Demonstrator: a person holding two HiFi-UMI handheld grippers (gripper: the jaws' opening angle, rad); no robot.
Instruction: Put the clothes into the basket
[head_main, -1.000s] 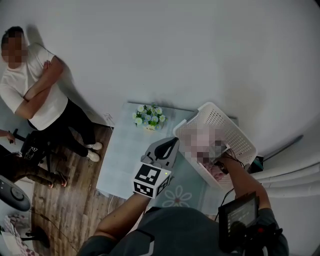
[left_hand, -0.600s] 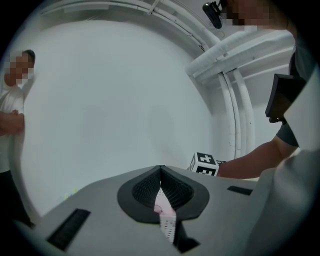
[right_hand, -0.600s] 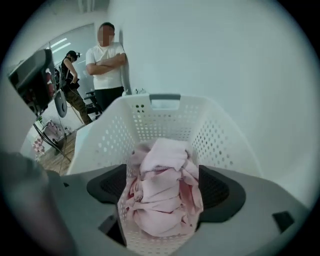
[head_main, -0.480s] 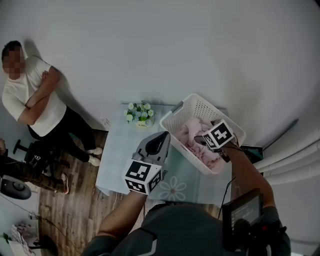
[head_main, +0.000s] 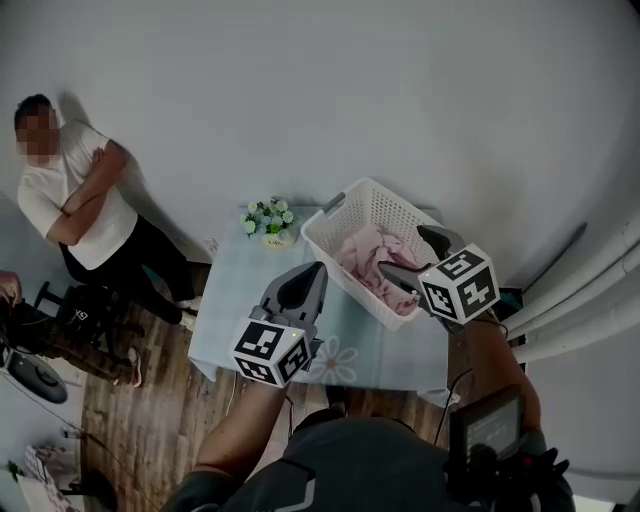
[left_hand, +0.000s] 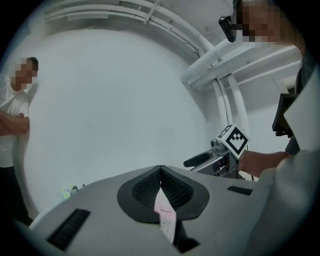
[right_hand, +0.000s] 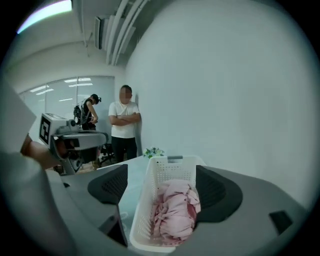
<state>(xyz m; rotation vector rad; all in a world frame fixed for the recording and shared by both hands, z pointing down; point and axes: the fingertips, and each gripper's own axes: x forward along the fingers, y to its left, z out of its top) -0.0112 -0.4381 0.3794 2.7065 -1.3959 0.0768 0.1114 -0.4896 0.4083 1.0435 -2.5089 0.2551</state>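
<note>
- Right gripper (right_hand: 162, 186) is wide open & holds nothing. It's nearer the basket (right_hand: 142, 210) than the other one.
- Pink clothes (right_hand: 175, 210) lie inside the basket, right in front & a bit below.
- Basket's long side runs straight away from the right gripper.
- Left gripper (left_hand: 160, 170) is closed, w/ nothing held that I can see. It's beside the basket, over the counter (head_main: 235, 300).
- Job looks about done, I think.
</note>
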